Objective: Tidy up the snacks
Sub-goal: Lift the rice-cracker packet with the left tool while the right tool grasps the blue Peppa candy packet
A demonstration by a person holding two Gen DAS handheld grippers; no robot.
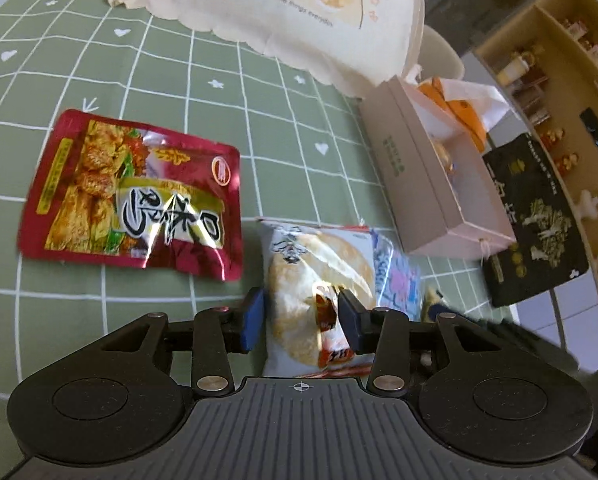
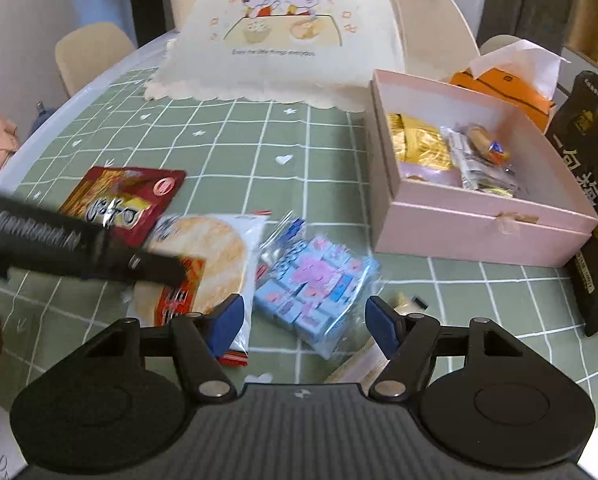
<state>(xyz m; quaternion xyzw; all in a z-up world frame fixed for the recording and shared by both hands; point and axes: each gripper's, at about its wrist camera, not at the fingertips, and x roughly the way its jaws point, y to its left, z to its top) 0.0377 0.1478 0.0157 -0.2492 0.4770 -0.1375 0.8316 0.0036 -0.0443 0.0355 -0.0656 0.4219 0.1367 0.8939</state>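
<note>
Now left gripper point(image 1: 301, 316) jaws astride rice cracker packet point(image 1: 319, 280), unclamped.

A home dining room. A counter point(image 2: 331, 136) wears a green grid-patterned cloth, with a cartoon-printed mesh food cover point(image 2: 283, 36) on it. Cream chairs point(image 2: 91, 52) stand around it, and wooden shelves point(image 1: 555, 60) alongside hold jars and small figurines.

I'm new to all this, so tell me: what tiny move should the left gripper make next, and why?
Probably close the left gripper. The rice cracker packet lies flat between its blue fingers, which do not look pressed on it yet, and the open pink box already holds other snacks.
</note>
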